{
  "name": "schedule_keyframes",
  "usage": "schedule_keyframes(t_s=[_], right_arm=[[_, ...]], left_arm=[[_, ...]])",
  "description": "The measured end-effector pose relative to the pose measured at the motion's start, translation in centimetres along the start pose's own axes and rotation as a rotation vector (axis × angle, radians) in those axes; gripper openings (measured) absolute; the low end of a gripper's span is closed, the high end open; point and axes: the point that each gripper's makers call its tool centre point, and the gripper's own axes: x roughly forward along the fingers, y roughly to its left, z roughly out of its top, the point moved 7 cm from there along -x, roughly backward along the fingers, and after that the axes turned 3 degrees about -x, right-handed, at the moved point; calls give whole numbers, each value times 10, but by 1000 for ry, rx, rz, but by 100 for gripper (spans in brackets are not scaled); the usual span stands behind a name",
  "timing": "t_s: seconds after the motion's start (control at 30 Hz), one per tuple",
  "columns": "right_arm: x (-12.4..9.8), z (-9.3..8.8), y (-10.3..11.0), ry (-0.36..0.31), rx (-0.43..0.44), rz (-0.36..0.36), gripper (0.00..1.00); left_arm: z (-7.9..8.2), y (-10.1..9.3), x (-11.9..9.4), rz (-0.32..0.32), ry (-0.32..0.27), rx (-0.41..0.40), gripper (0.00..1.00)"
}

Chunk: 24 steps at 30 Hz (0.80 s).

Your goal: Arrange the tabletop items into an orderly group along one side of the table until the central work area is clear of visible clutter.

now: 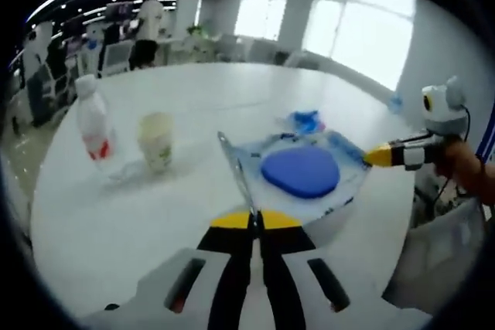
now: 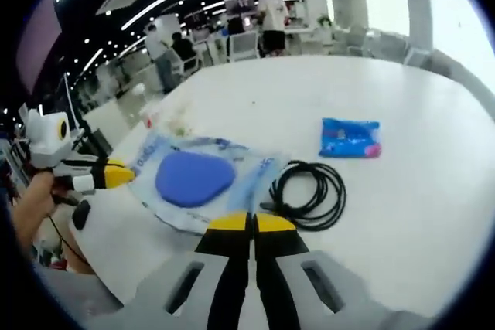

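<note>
A clear plastic package [image 1: 340,183] with a blue oval pad [image 1: 302,171] inside hangs just above the white table [image 1: 155,222], casting a shadow. My left gripper [image 1: 251,220] is shut on its near edge. From the right, my right gripper [image 1: 377,156] pinches its far corner, jaws together. In the right gripper view the package [image 2: 255,175] and pad [image 2: 193,178] lie ahead, my right gripper [image 2: 249,222] is shut at its near corner, and the left gripper [image 2: 116,175] meets its left edge.
A white bottle [image 1: 93,125] with a red label and a pale cup [image 1: 157,141] stand at the table's left. A small blue packet [image 2: 350,138] and a coiled black cable [image 2: 309,191] lie beside the package. People and chairs are far behind.
</note>
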Motion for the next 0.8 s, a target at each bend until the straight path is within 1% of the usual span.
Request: schedule_keyframes(t_s=[0.2, 0.33, 0.4, 0.57, 0.67, 0.77, 0.8], right_arm=[[7, 21, -12, -27, 1, -14, 1], [14, 30, -17, -32, -5, -16, 1], [19, 35, -19, -38, -12, -18, 1], [33, 45, -27, -42, -9, -20, 1], [43, 49, -31, -39, -12, -24, 1], [51, 53, -34, -35, -18, -24, 1], [57, 55, -37, -32, -25, -25, 1]], left_arm=[[8, -1, 9, 17, -19, -18, 0], [13, 0, 15, 28, -28, -23, 0], [17, 2, 19, 42, -40, -31, 0], [23, 11, 33, 52, -53, -72, 0], [26, 18, 42, 49, -64, -117, 0], [29, 21, 51, 52, -66, -121, 0], [30, 24, 56, 56, -68, -124, 0]])
